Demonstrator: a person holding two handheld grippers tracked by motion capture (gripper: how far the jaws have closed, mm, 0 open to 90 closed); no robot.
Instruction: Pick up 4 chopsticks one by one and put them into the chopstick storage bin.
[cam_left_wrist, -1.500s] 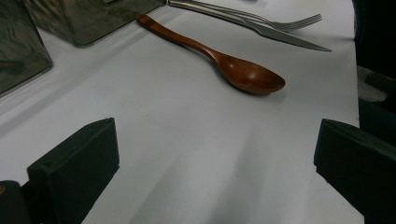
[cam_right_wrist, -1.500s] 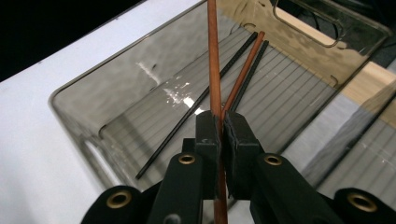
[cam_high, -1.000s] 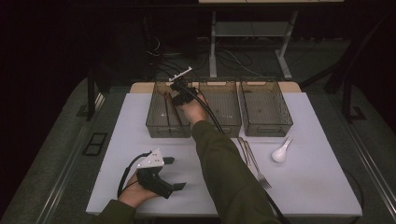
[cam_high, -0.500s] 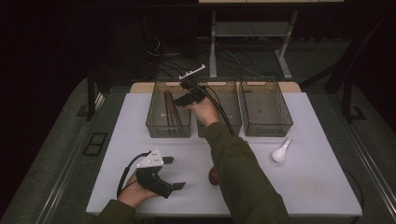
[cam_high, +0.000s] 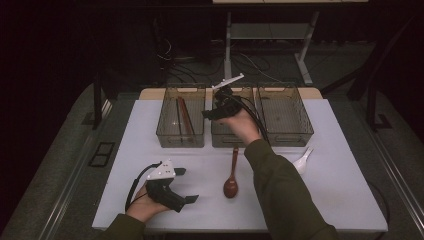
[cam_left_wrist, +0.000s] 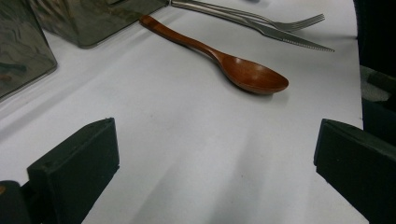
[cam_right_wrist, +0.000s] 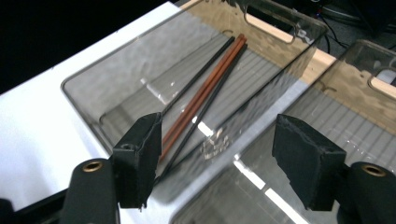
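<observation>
Now our right tool (cam_high: 212, 113) hung above the bins, jaws just opened and empty, chopsticks (cam_right_wrist: 201, 100) in the left bin (cam_high: 170, 140); left tool (cam_high: 185, 185) open on the surface (cam_high: 125, 150).

chopsticks (cam_high: 183, 116) in left bin (cam_high: 166, 131); wooden spoon (cam_high: 232, 176) before middle bin (cam_high: 218, 137), fork (cam_left_wrist: 261, 19) beside knife (cam_left_wrist: 285, 36)

The chopsticks (cam_right_wrist: 203, 95) in the left bin (cam_right_wrist: 140, 93) look like lacquered wood, some reddish-brown and some black, all smooth. The bin itself is clear smoky plastic, glossy, with a ribbed floor that catches the light. The spoon (cam_left_wrist: 224, 58) on the bench (cam_left_wrist: 187, 154) is polished brown wood with a soft sheen. The fork (cam_left_wrist: 261, 18) and knife (cam_left_wrist: 280, 35) beside it are bright, shiny metal. The bench top is white, smooth and matt. The pads (cam_right_wrist: 140, 158) of the right hand-held gripper (cam_right_wrist: 219, 158) are black, dull and slightly rough, like foam rubber.
</observation>
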